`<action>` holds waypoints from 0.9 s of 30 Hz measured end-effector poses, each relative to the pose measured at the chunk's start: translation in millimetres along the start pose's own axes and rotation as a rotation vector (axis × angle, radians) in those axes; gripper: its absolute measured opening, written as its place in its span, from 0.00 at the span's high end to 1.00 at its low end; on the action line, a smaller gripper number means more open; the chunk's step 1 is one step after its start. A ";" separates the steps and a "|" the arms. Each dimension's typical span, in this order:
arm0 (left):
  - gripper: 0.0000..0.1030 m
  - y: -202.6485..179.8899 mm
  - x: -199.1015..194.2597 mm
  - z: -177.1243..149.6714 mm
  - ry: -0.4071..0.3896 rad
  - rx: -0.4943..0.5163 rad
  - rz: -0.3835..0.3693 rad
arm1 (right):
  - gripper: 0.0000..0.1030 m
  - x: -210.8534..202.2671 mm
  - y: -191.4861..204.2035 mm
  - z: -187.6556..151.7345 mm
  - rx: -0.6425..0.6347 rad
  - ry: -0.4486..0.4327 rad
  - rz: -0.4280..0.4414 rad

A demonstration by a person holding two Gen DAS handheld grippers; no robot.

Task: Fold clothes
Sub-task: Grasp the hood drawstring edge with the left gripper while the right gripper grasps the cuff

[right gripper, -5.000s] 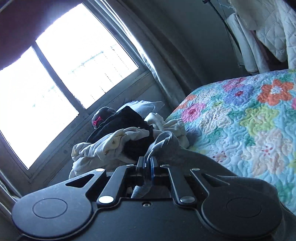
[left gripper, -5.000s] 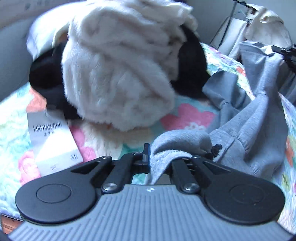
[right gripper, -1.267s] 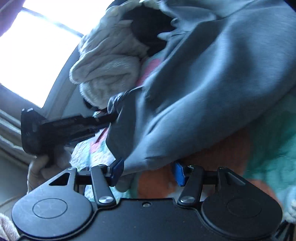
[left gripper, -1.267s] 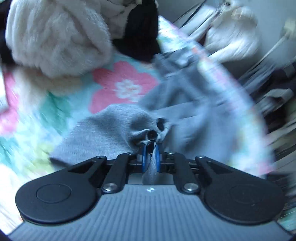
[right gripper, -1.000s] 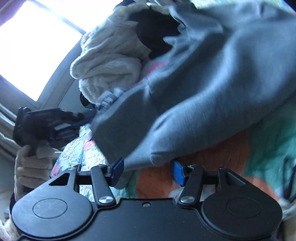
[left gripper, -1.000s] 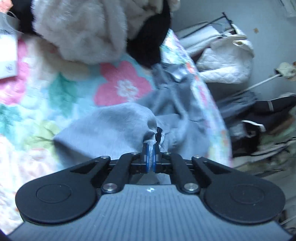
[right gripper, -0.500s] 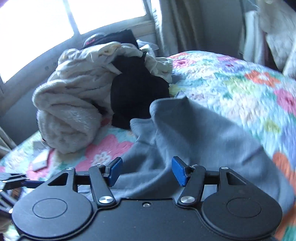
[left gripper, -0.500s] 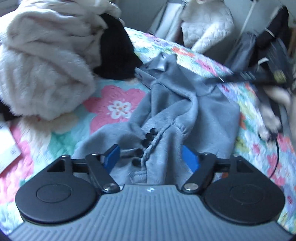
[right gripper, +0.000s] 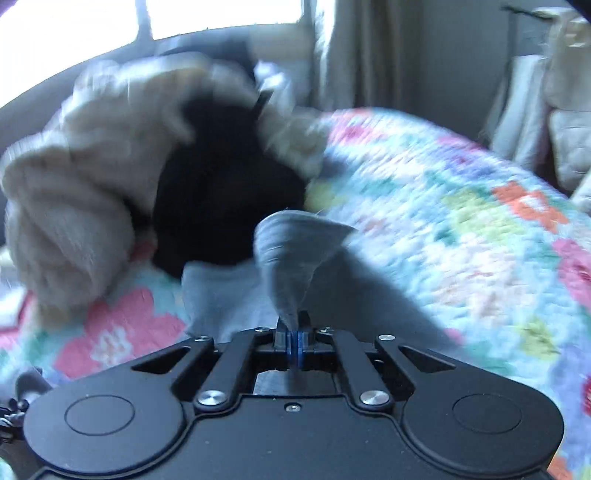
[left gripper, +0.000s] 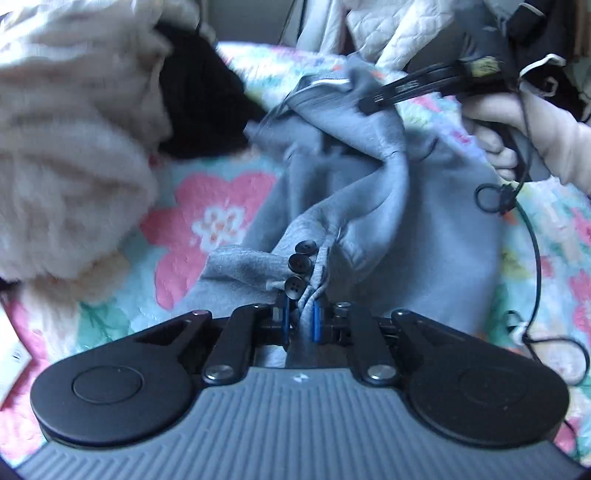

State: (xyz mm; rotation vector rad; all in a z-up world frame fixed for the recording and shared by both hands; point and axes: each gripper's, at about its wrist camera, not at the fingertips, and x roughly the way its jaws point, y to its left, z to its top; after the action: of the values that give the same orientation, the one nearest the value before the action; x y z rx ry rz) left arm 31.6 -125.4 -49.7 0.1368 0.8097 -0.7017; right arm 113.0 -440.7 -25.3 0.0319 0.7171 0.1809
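While your left tool (left gripper: 300,318) is closing on the gray garment (left gripper: 388,236) beside its buttons (left gripper: 299,263), your right tool (right gripper: 294,341) pinches a far fold. Garment lies on the floral quilt (left gripper: 207,218). Half a second ago both tools stood wide.

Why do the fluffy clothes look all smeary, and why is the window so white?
Right wrist view: the cream fluffy pile and flowery quilt streak with motion blur, and the window is washed out by daylight. Left wrist view: the pile smears too, while the grey garment's buttons stay sharp.
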 end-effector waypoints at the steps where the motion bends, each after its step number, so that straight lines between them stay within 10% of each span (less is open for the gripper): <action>1: 0.90 -8.5 -15.0 3.6 -0.015 0.003 -0.026 | 0.96 -31.4 -10.9 0.7 0.042 -0.045 0.000; 7: 0.90 -87.0 -93.4 -3.2 -0.037 0.037 -0.298 | 0.96 -243.9 -62.7 -45.5 0.283 -0.241 -0.017; 12: 0.89 -159.7 -84.7 -54.3 0.137 0.017 -0.463 | 0.96 -347.9 -95.9 -157.3 0.575 -0.277 -0.106; 20: 0.88 -188.3 -14.0 -128.2 0.419 0.036 -0.330 | 0.83 -302.1 -110.4 -365.5 1.048 -0.183 -0.224; 27: 0.85 -199.1 -7.1 -130.2 0.434 0.080 -0.286 | 0.61 -322.3 -87.6 -399.0 1.124 -0.180 -0.263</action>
State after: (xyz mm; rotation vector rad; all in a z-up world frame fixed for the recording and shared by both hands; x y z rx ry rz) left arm -176.3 -226.6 -106.1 0.2544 1.2322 -0.9928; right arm -373.5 -596.7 -124.4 1.0077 0.5597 -0.4893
